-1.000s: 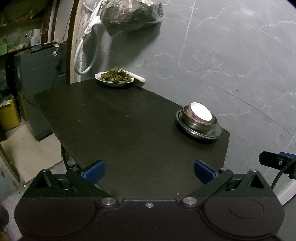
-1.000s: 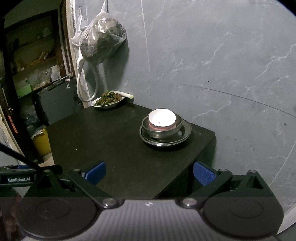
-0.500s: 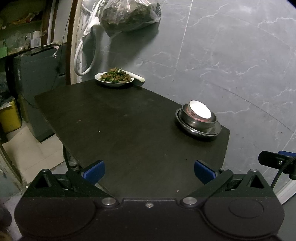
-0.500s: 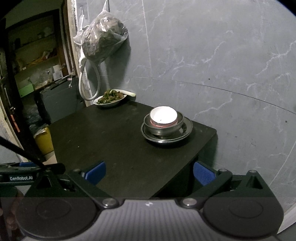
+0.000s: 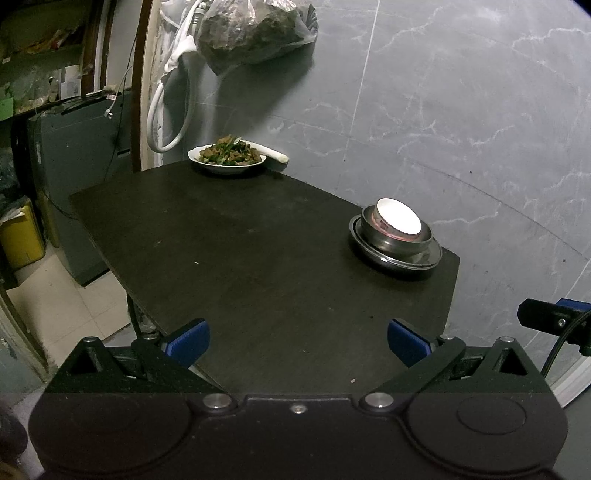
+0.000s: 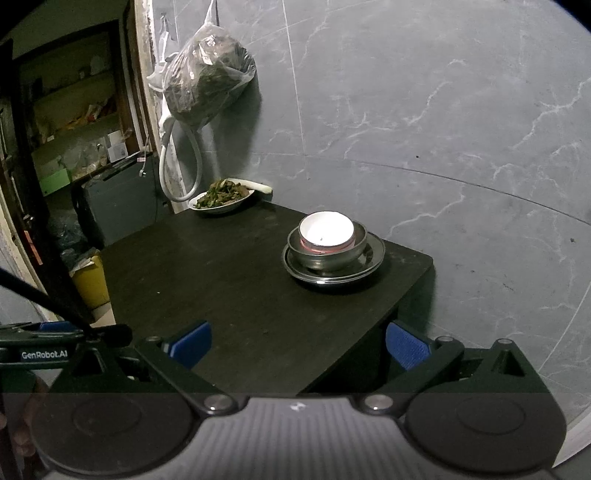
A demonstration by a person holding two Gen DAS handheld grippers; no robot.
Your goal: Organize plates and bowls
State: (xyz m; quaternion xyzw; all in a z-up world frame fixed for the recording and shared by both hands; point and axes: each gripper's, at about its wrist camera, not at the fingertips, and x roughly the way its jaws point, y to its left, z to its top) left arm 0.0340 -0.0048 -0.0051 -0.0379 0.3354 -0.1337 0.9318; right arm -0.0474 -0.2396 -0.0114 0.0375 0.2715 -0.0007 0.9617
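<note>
On the black table (image 5: pixel 258 266) (image 6: pixel 236 295) a stack stands near the far right corner: a white bowl (image 5: pixel 399 220) (image 6: pixel 326 229) nested in a steel bowl (image 5: pixel 397 242) (image 6: pixel 328 254), which rests on steel plates (image 5: pixel 399 260) (image 6: pixel 332 275). A white plate of green vegetables (image 5: pixel 227 158) (image 6: pixel 221 195) sits at the far left by the wall. My left gripper (image 5: pixel 297 338) hovers open over the near table edge, nothing between its blue pads. My right gripper (image 6: pixel 297 341) is open too, well short of the stack, empty.
A grey marbled wall (image 5: pixel 443 110) backs the table. A plastic bag of greens (image 5: pixel 255 29) (image 6: pixel 207 85) and a white hose (image 5: pixel 166 110) hang at the wall's left edge. A dark cabinet (image 5: pixel 81 155) and a yellow bin (image 5: pixel 20 236) stand on the left.
Both grippers have drifted back and up slightly, so the stack looks a little farther off. Both stay open and nothing on the table has moved.
</note>
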